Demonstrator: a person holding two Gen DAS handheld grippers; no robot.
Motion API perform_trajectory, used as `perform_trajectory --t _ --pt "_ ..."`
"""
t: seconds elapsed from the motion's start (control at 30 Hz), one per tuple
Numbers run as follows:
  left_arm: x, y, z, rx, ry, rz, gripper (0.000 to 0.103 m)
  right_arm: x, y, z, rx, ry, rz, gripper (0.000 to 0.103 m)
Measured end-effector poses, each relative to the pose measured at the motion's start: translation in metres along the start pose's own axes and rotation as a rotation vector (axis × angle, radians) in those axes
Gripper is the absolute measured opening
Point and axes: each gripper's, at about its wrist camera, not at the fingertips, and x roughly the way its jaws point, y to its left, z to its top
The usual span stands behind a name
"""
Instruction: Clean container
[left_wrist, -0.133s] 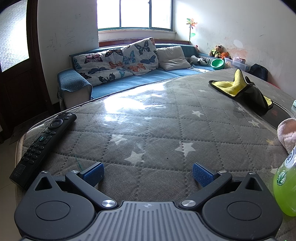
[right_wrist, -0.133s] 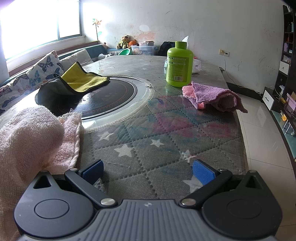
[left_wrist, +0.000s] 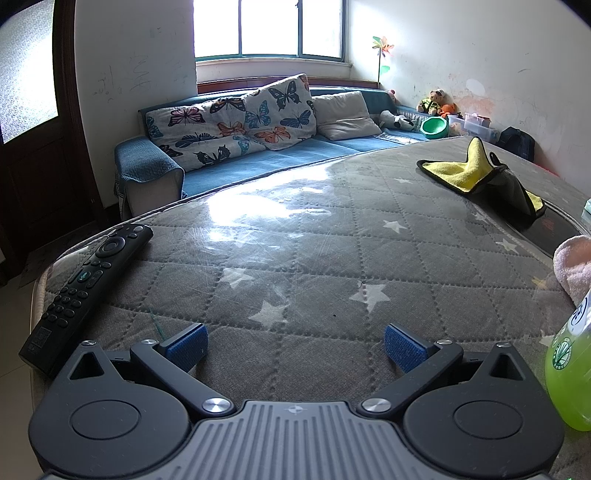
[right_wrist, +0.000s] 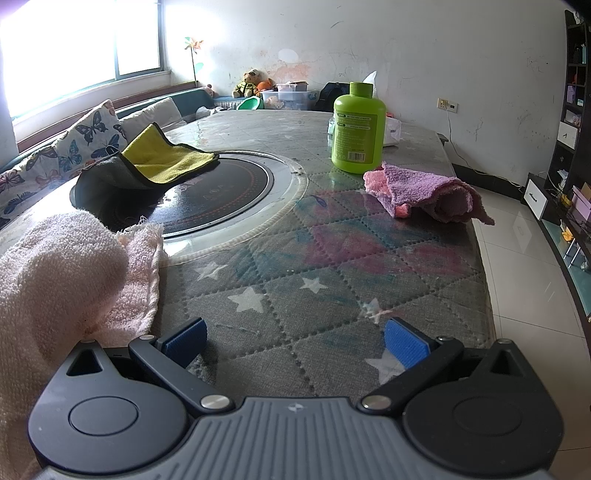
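Observation:
A green bottle (right_wrist: 358, 127) stands upright at the far right of the table. Another green bottle (left_wrist: 570, 373) shows at the right edge of the left wrist view, close to my left gripper. My left gripper (left_wrist: 295, 349) is open and empty, low over the grey quilted table cover. My right gripper (right_wrist: 293, 345) is open and empty, low over the cover. A pale pink towel (right_wrist: 70, 273) lies heaped just left of it and also shows in the left wrist view (left_wrist: 574, 264). A purple-pink cloth (right_wrist: 424, 192) lies by the far bottle.
A yellow and black cloth (right_wrist: 147, 166) lies over the round black cooktop (right_wrist: 218, 195) set in the table; it also shows in the left wrist view (left_wrist: 480, 173). A black remote (left_wrist: 88, 288) lies near the table's left edge. A blue sofa (left_wrist: 258, 147) stands beyond.

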Motion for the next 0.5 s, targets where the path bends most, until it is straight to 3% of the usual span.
perform_trajectory --t 0.5 --pt "-0.0002 -0.0008 0.0003 0.001 -0.003 0.000 0.103 -0.0006 0.0001 -0.0002 -0.002 0.001 -0.002 0.103"
